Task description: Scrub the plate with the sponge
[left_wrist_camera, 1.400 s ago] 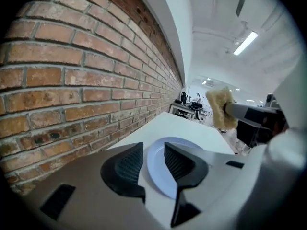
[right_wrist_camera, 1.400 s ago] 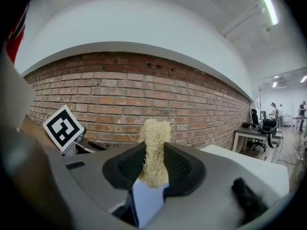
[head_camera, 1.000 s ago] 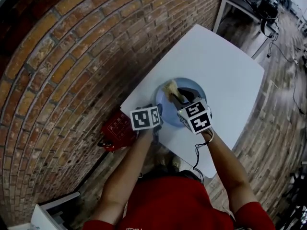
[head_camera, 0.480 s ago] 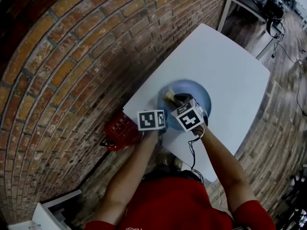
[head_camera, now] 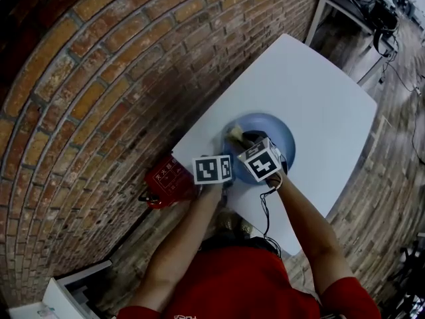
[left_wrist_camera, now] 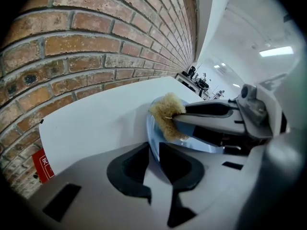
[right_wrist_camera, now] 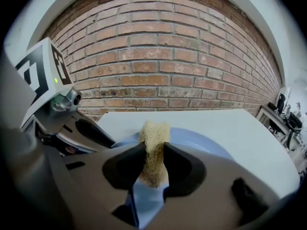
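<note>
A round blue plate lies on the white table, near its wall-side edge. My right gripper is shut on a tan, fibrous sponge, whose lower end rests on the plate close to its near rim. From the left, my left gripper straddles the plate's rim. Its jaws have just been closing, and they now pinch that rim. In the left gripper view the sponge sits at the tip of the right gripper's fingers. The head view shows both marker cubes side by side over the plate's near edge.
A brick wall runs close along the table's left side. A red box sits low beside the table's near corner. Desks and chairs stand farther back in the room.
Both grippers have come down to the plate. The sponge, held above the plate before, now touches it. The left gripper's jaws have narrowed onto the rim.
</note>
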`<state>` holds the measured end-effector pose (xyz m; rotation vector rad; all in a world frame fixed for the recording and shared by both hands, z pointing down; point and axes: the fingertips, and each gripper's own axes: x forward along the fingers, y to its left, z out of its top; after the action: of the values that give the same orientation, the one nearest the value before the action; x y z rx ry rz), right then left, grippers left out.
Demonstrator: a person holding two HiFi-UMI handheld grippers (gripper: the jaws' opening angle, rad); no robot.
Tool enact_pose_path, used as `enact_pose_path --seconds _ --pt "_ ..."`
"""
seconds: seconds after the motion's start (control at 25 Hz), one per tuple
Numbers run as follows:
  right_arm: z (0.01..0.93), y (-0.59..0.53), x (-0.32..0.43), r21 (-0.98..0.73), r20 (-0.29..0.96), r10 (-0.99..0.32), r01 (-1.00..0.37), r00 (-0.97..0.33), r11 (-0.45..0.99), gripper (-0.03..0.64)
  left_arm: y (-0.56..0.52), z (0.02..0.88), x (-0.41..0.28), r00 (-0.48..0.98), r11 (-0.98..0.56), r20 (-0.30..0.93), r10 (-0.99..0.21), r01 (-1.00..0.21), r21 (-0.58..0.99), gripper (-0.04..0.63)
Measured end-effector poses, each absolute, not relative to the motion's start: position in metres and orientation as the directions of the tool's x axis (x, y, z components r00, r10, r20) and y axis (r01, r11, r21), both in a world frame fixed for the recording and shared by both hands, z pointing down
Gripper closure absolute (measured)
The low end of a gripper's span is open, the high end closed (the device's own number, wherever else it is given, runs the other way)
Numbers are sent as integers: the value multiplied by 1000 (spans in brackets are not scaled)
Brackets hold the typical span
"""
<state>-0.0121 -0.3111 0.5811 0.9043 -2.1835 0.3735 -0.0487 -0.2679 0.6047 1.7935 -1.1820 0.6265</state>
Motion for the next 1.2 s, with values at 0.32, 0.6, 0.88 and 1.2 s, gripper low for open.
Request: enact_pose_path --seconds 0.32,0.6,0.88,1.2 --pt "587 -331 26 51 735 -530 -745 -423 665 497 -269 605 -50 401 -153 779 -482 -914 376 525" --pt "587 -346 77 94 743 -586 -816 -324 571 497 -270 605 -51 391 -139 779 -491 -917 373 528" --pt "566 -323 58 32 712 -592 -825 -377 564 497 -270 605 -52 389 -126 778 -494 -917 379 531" --pt "568 -281 1 -51 739 -486 -759 -466 649 497 -270 605 -52 388 -111 775 -499 -915 387 534"
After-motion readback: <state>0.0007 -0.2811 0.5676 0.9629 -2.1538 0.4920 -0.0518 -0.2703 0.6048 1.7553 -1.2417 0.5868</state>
